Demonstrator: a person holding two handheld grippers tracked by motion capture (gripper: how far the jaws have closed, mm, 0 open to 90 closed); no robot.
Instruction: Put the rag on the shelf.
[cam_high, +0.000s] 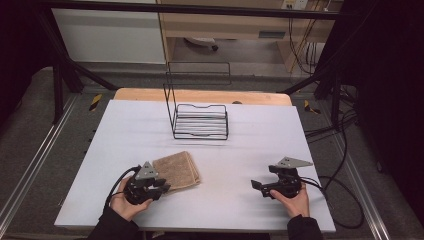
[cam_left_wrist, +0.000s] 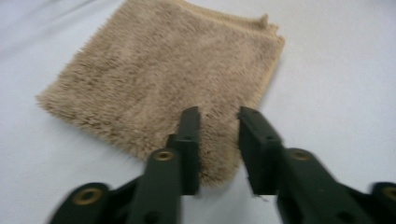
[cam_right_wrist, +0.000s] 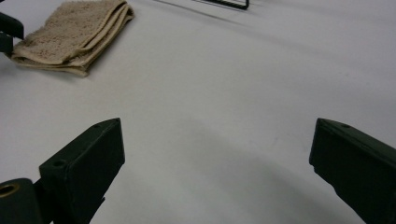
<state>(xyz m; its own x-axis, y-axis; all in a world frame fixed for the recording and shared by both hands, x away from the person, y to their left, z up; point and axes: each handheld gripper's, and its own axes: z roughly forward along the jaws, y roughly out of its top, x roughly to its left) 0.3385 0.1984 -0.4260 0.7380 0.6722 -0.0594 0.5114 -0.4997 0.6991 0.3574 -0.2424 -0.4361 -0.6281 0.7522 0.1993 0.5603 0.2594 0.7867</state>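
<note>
on the white table (cam_high: 240, 150), the narrowly parted left tool (cam_left_wrist: 218, 122) hovers over a folded, shaggy tan towel (cam_left_wrist: 163, 74), gripping nothing.

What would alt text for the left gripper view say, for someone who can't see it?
A folded tan towel lies flat on a white table, and the left gripper reaches over its near corner. Its two black jaws stand a little apart above the fuzzy cloth, not pinching it.

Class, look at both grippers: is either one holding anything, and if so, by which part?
Nothing is held. The left gripper is open over the towel's near corner; the right gripper is open above the bare table.
</note>
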